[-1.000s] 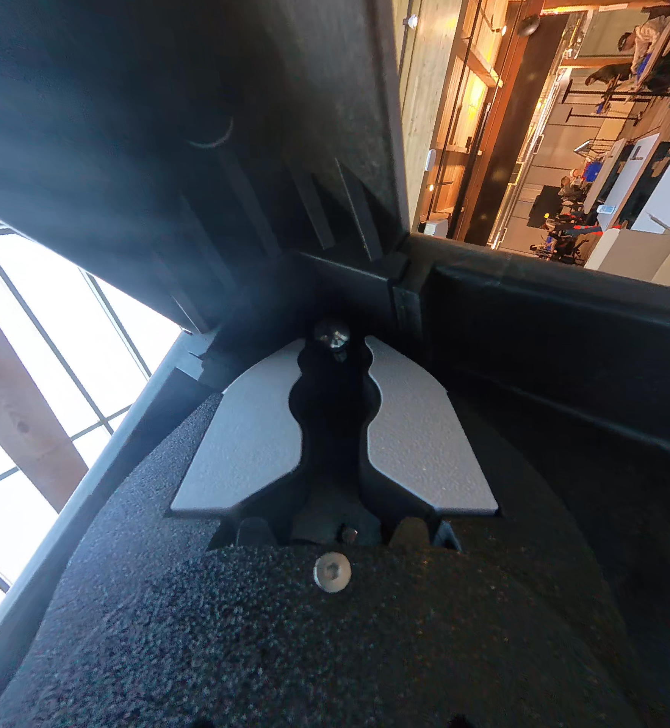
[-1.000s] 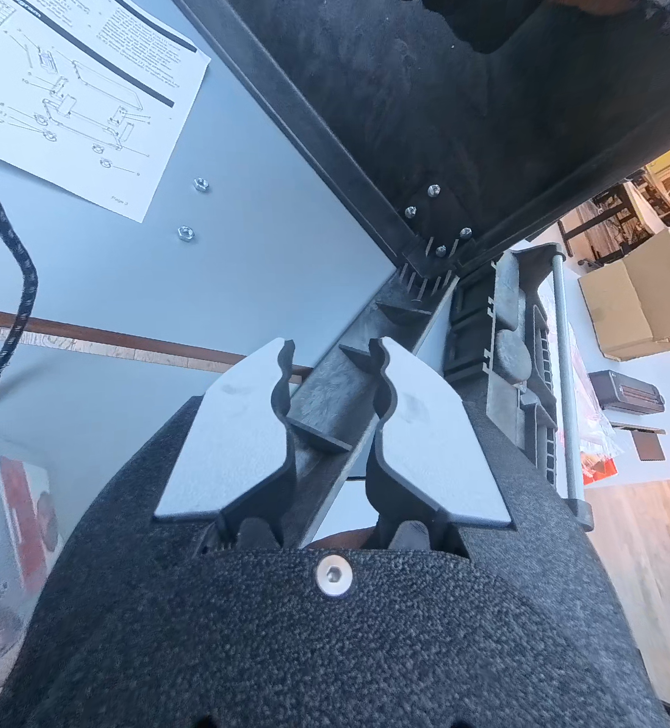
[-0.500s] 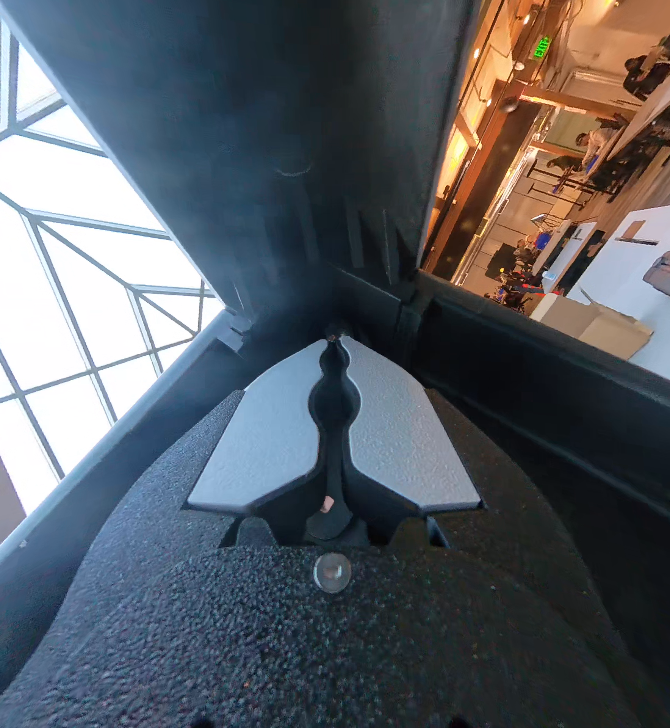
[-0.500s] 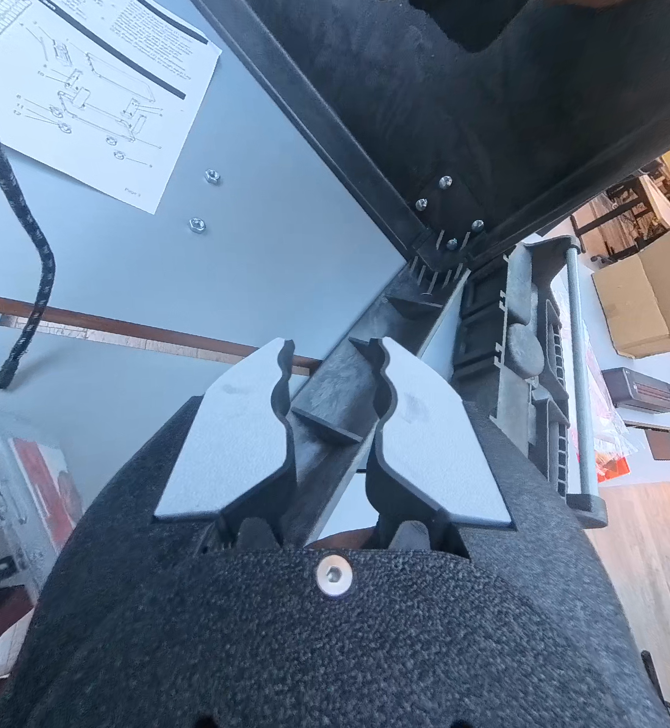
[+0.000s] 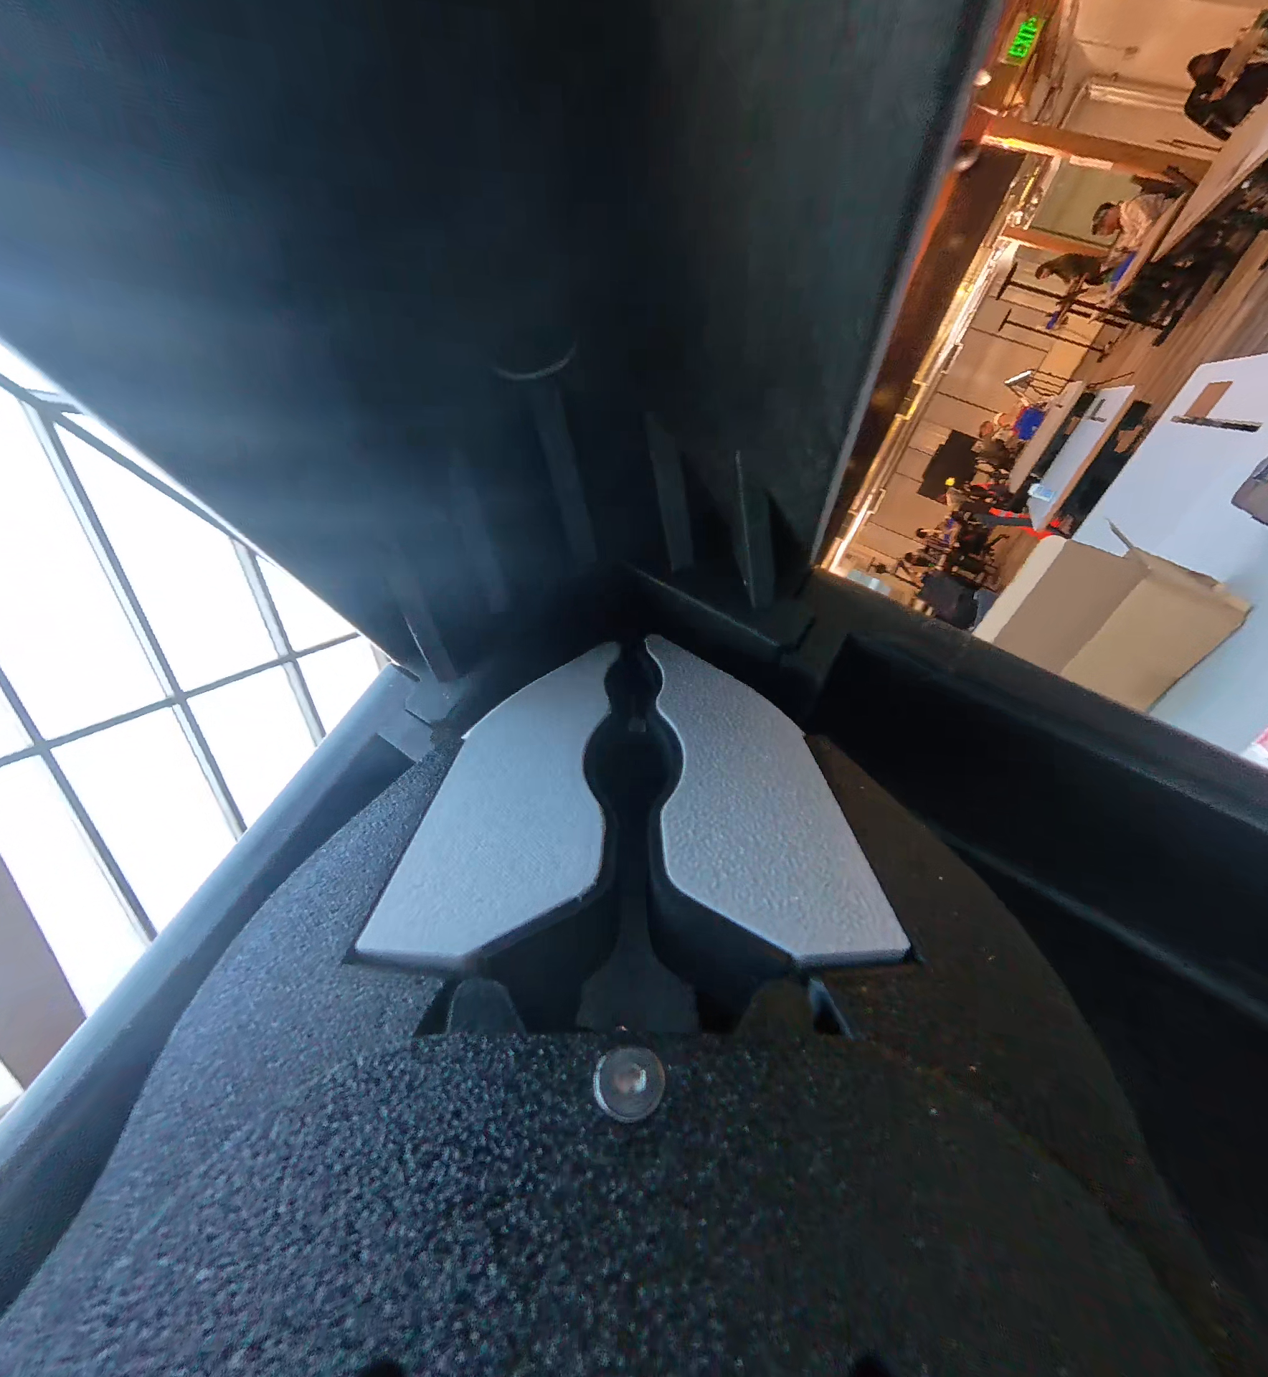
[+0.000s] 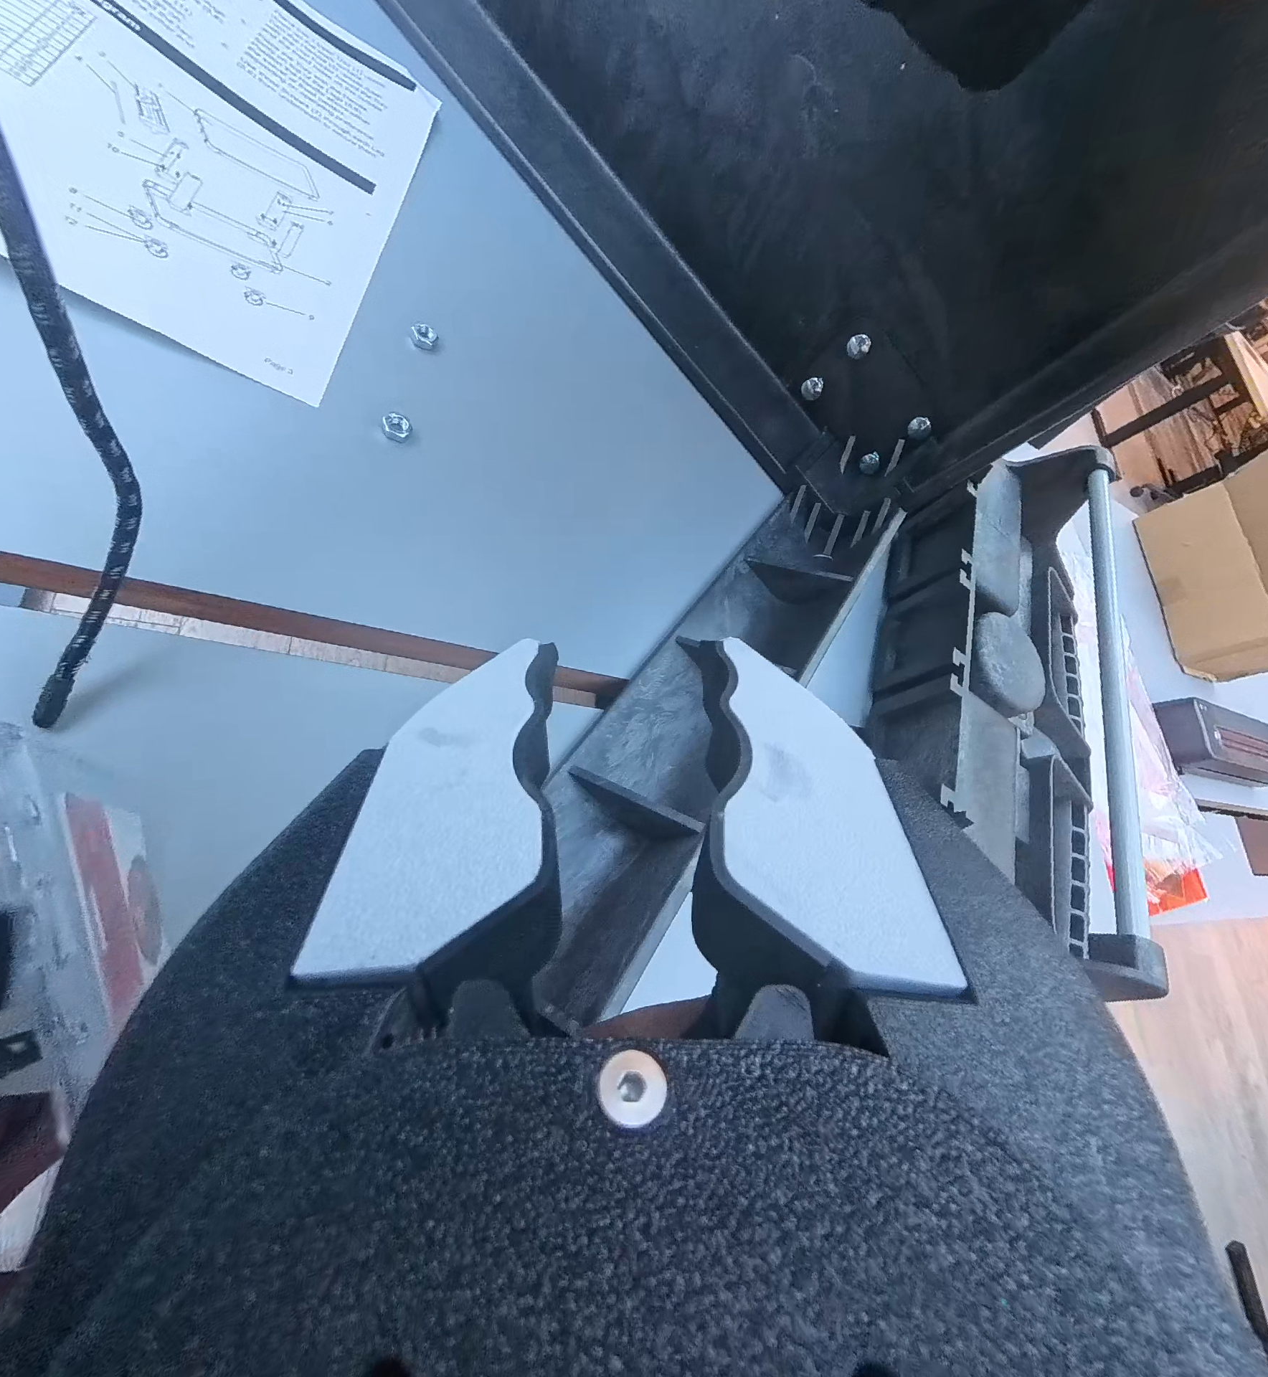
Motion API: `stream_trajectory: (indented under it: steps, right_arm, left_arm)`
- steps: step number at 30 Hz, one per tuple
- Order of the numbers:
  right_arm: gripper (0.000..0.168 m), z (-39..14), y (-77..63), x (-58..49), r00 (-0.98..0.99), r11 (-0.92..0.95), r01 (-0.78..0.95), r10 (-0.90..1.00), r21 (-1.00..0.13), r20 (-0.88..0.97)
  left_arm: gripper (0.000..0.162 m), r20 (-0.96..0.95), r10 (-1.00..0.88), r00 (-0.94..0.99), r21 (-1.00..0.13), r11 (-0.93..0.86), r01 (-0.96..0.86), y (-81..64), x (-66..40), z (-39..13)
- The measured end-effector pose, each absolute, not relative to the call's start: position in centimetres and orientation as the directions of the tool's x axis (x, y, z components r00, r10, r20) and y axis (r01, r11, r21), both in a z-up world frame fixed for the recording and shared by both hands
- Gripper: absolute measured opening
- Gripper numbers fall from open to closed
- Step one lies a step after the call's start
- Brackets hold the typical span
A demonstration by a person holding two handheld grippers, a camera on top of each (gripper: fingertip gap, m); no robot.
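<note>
My left gripper [image 5: 633, 650] is inside a large black plastic tub [image 5: 467, 261], its tips pushed into the inner corner where a ribbed panel meets a side wall [image 5: 1063, 752]. Its jaws are shut with only a sliver between the tips, and I see nothing in them. My right gripper [image 6: 620, 656] is outside the tub, shut on the tub's ribbed black rim [image 6: 638, 752], which runs between the fingers. Beyond the tips is a corner plate with several bolt ends [image 6: 866, 402].
A grey table [image 6: 504, 536] holds a printed instruction sheet [image 6: 191, 186], two loose nuts [image 6: 422, 335] [image 6: 396, 427] and a black braided cord [image 6: 87, 417]. A black handle part with a metal rod [image 6: 1112, 670] lies to the right. A cardboard box [image 6: 1242, 551] stands beyond. People sit far off. The left gripper's tips are roughly 45 centimetres from the right gripper's.
My left gripper was open around a bolt head in the tub corner, then closed and pushed closer into the corner. The bolt no longer shows. My right gripper kept its hold.
</note>
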State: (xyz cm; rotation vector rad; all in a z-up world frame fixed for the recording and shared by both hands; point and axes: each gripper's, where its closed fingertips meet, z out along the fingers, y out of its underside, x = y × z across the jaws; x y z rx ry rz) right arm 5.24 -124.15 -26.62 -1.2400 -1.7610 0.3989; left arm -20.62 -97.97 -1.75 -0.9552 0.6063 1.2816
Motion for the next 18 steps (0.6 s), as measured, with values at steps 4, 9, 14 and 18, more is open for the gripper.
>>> stream_trajectory:
  steps: [4,9,14,18]
  right_arm:
    - [0.041,-26.7,-124.5,5.4,-0.077,0.439,0.570,0.870,-0.695,0.487]
    - [0.041,-27.0,-124.6,5.6,-0.075,0.431,0.575,0.875,-0.696,0.479]
    - [0.041,-27.2,-124.6,5.7,-0.080,0.434,0.579,0.873,-0.690,0.482]
    - [0.041,-27.2,-124.7,5.5,-0.083,0.438,0.576,0.871,-0.690,0.483]
  left_arm:
    - [0.001,-0.816,0.548,0.184,-0.215,0.008,-0.977,-98.2,-20.6,-1.7]
    - [0.001,-0.808,0.554,0.200,-0.204,0.055,-0.977,-99.2,-20.3,-2.7]
    - [0.001,-0.847,0.503,0.170,-0.178,0.033,-0.984,-98.5,-20.4,-4.0]
    - [0.001,-0.859,0.488,0.155,-0.172,0.009,-0.985,-98.2,-21.0,-3.8]
